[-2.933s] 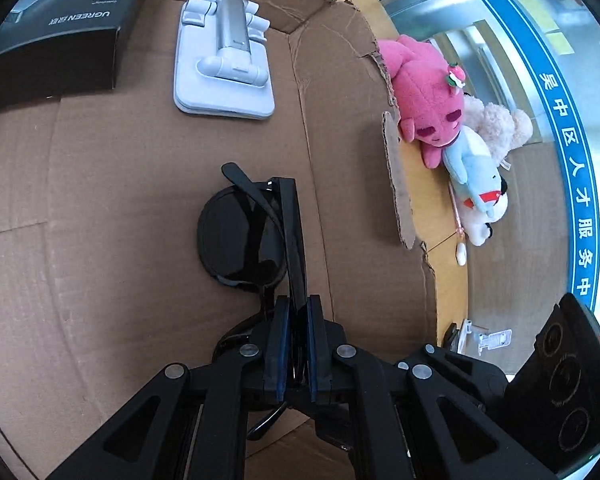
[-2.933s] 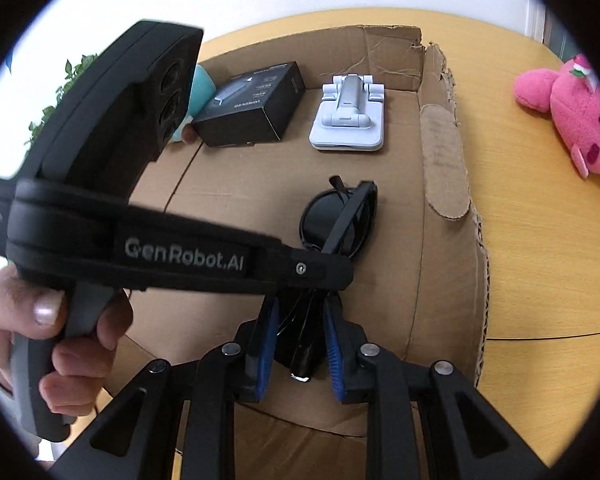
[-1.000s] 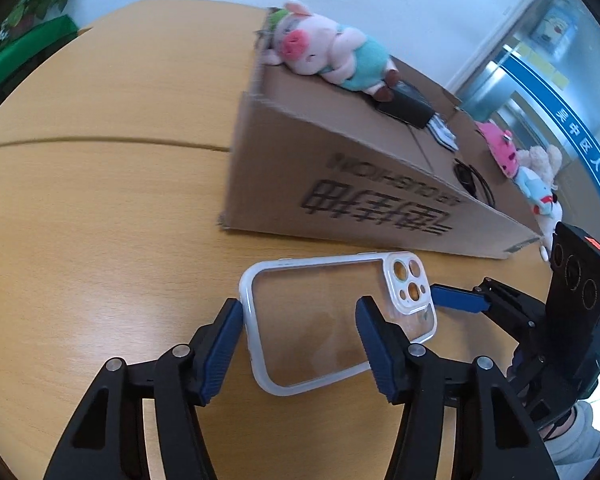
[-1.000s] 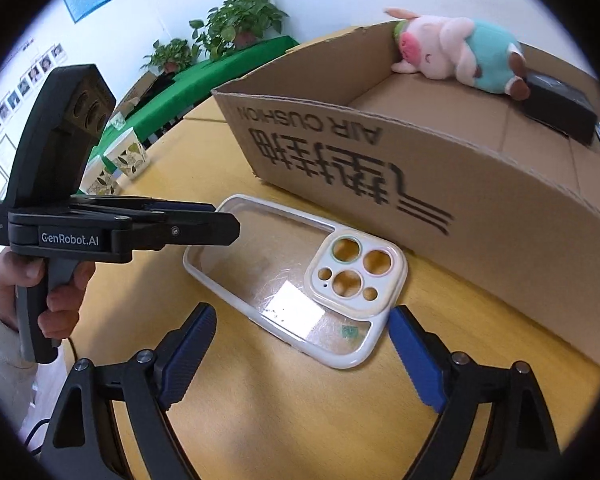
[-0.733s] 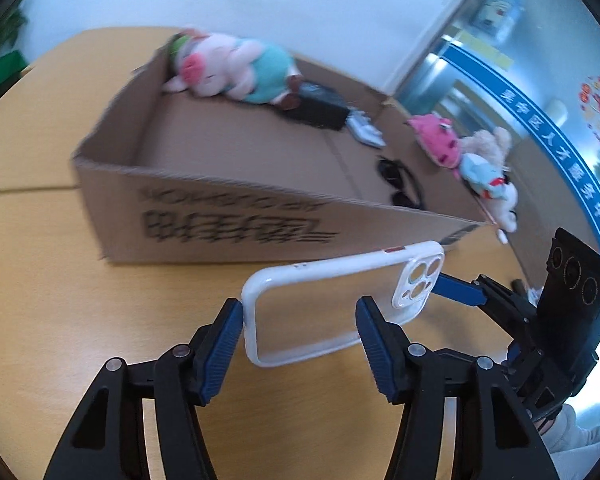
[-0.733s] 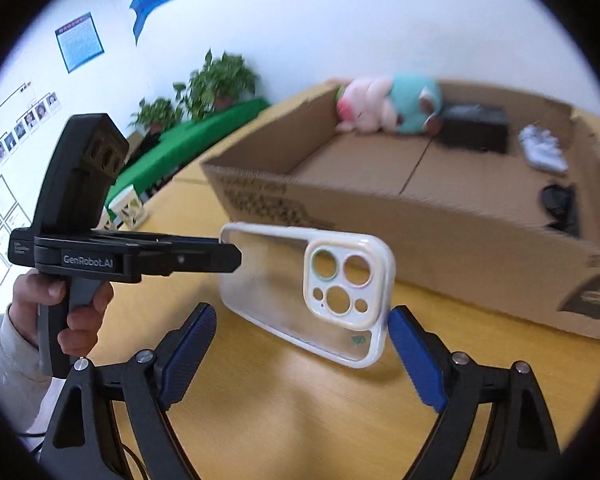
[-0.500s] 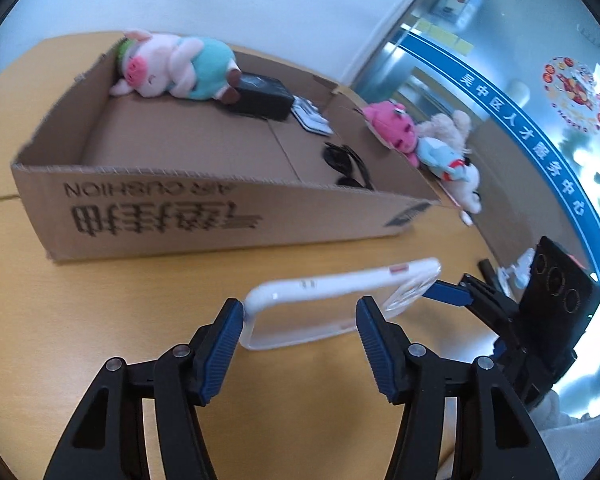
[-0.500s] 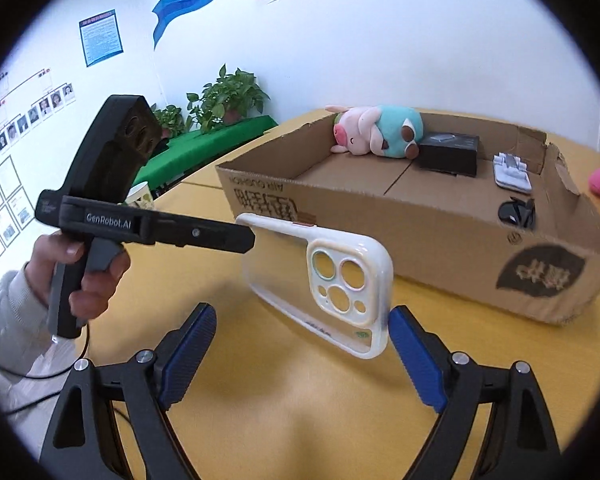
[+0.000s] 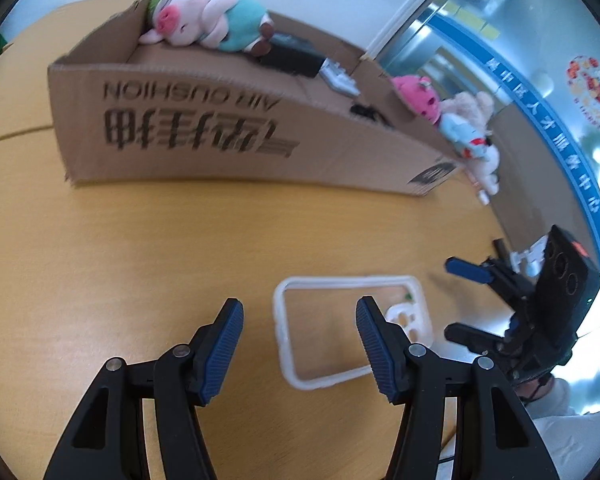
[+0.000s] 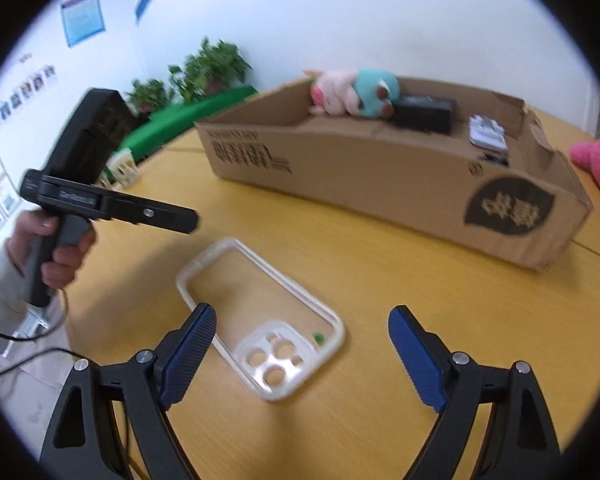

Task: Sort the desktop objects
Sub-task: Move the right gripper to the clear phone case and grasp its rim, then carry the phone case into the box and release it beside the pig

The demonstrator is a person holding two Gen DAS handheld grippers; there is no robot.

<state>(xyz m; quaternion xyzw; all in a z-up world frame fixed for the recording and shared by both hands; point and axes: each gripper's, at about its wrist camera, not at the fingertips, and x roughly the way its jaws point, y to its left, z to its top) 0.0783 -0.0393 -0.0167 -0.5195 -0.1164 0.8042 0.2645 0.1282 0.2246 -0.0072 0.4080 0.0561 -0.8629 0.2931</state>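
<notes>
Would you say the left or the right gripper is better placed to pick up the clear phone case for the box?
Right, probably. The right gripper hangs open with the phone case lying flat between its fingers; in the left gripper's own view only one edge lies between its fingers. The cardboard box is beyond.

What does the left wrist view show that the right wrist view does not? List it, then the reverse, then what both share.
Only the left wrist view shows the beige and blue plush toys beyond the box, the blue-striped glass wall, and the right gripper from outside.

Only the right wrist view shows the potted plants, the wall posters, and the hand holding the left gripper.

Both show the clear phone case lying flat on the wooden table, ungripped, and the cardboard box holding the pig plush, with the pink plush beside it.
</notes>
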